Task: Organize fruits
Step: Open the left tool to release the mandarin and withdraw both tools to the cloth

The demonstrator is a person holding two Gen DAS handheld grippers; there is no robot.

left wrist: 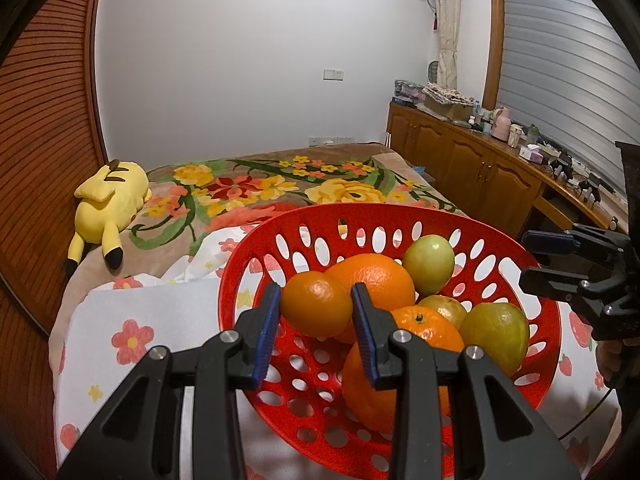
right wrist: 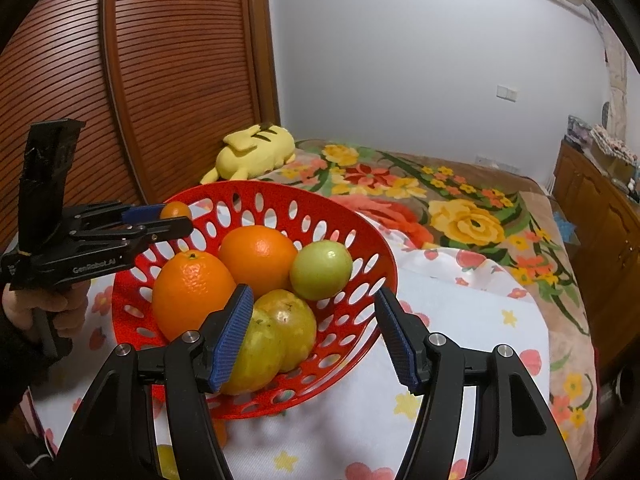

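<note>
Left wrist view is giving us the action: the left gripper (left wrist: 316, 312) is clenching a small orange (left wrist: 316, 304) between its blue pads, holding it just over the near rim of the red basket (left wrist: 256, 240), which is sitting on the flowered sheet (left wrist: 160, 320) of the bed. By my reading, this is the placing step, with that fruit on its way to join the pile: a large orange (left wrist: 380, 276), a green fruit (left wrist: 429, 265) and others are already lying inside. The next move is calling for a short carry over the rim, a lowering into a free hollow, then a gentle release so nothing rolls out. Right wrist view is adding what the first is hiding: the right gripper (right wrist: 316, 332) is hanging with its jaws parted and nothing pressed between them, though its left pad is sitting close beside a yellow-green fruit (right wrist: 288, 328) at the basket's near wall, and a hand (right wrist: 36, 304) is gripping the left tool's handle. Only there is the held orange looking tiny, poised at the far rim.
</note>
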